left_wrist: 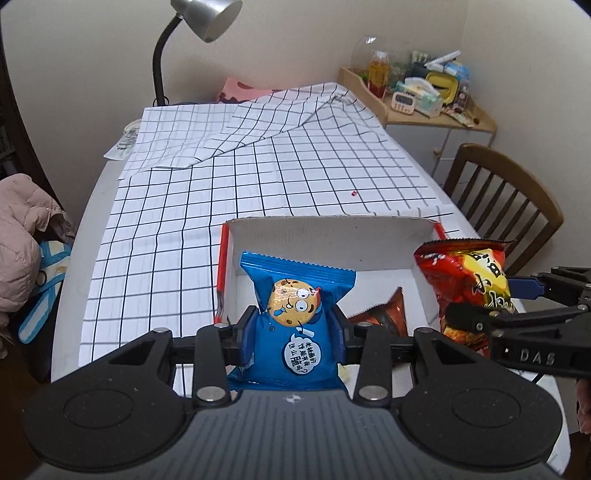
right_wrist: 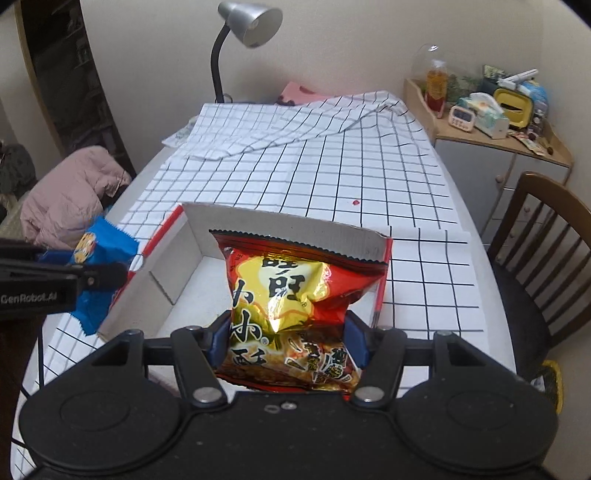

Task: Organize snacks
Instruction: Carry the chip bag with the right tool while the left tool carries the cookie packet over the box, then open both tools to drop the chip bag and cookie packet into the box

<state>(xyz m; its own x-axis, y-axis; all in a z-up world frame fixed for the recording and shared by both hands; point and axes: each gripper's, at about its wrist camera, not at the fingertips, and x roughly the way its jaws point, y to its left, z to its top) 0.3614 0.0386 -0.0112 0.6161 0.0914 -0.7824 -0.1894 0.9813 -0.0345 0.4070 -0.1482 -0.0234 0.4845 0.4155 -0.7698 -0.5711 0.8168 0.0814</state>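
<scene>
My left gripper [left_wrist: 293, 332] is shut on a blue cookie packet [left_wrist: 295, 295] and holds it upright over the near left part of a white cardboard box [left_wrist: 332, 229]. My right gripper [right_wrist: 286, 339] is shut on a red and yellow snack bag [right_wrist: 291, 291] and holds it above the same box [right_wrist: 280, 221]. The red bag also shows in the left wrist view [left_wrist: 465, 280], at the box's right wall. The blue packet shows in the right wrist view [right_wrist: 99, 258], left of the box. Another orange-red packet [left_wrist: 384, 314] lies inside the box.
The box stands on a table under a white grid cloth [left_wrist: 258, 177], bunched at the far end. A desk lamp [left_wrist: 199, 22] stands at the back. A wooden chair [left_wrist: 506, 199] is at the right, a cluttered cabinet [left_wrist: 424, 99] behind it, and a pink jacket [left_wrist: 18, 240] at the left.
</scene>
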